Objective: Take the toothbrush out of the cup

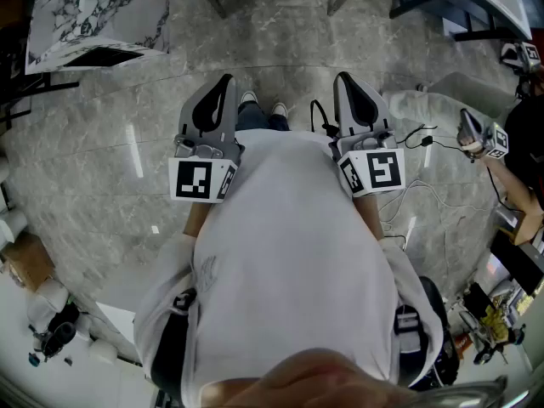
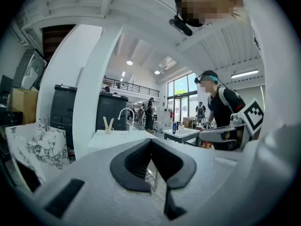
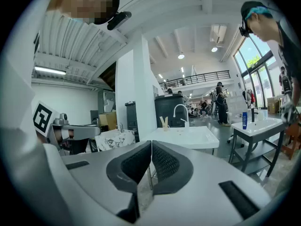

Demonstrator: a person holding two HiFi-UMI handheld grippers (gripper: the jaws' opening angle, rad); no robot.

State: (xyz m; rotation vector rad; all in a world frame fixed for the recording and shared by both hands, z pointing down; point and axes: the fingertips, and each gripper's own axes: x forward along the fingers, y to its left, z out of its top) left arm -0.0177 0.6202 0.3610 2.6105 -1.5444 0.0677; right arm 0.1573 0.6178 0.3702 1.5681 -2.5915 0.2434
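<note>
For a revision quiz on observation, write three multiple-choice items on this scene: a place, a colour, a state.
1. The blue bottle stands: A on the floor; B on the table right of the white sink; C on a chair.
2. The person's shirt is: A red; B white; C green.
3. The left tongs and right tongs are: A wide open; B clamped on something; C shut, empty.
Key: B, it stands on that tabletop; B, the head view shows white cloth; C, the pads meet with nothing between.

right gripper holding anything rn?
No, the right gripper has its jaws shut against each other with nothing between them.
</note>
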